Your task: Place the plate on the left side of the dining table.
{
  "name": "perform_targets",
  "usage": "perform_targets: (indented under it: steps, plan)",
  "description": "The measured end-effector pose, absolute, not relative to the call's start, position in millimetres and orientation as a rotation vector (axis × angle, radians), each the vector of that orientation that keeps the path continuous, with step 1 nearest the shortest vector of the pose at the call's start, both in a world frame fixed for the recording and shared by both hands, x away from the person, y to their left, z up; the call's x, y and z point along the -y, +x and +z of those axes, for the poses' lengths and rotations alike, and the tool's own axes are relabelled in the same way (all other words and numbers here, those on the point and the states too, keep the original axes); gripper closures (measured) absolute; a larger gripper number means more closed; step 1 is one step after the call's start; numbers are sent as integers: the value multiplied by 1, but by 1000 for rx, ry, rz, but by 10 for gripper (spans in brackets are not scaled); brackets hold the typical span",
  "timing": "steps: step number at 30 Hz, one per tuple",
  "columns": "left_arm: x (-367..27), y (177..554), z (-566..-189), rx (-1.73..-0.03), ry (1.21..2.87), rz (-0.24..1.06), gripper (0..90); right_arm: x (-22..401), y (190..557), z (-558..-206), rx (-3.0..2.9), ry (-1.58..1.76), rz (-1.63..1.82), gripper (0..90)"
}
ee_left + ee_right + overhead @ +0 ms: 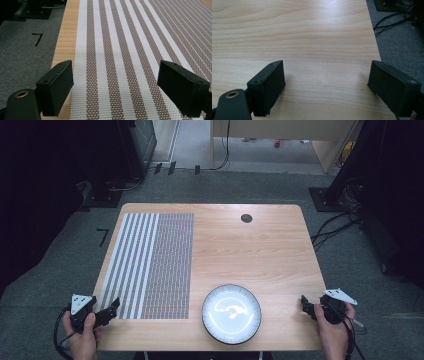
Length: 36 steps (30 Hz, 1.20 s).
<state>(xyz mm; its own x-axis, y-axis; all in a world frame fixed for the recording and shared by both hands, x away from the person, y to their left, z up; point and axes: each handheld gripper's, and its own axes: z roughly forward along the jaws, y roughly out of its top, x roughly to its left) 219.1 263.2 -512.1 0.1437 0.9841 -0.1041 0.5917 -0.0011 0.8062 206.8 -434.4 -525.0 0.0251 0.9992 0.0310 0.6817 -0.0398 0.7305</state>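
We find the left gripper (111, 309) at the near-left corner of the light wooden table (250, 245), jaws spread wide and empty, hovering over the near edge of the brown-and-white striped woven placemat (150, 265). The right gripper (305, 304) sits at the near-right table edge, likewise wide open and holding nothing. The round white plate with a dark rim (231, 313) rests near the front edge, just beside the placemat and apart from both grippers. We judge the work not yet begun. We recommend approaching the plate's rim low and level, closing squarely on it.
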Motion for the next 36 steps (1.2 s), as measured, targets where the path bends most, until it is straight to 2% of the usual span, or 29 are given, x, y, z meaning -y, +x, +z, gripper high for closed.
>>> perform_targets:
  steps: [36]
  plan:
    - [-264, 217, -510, -1535, 1664, 688, 133, 427, 199, -510, -1665, 1752, 823, 146]
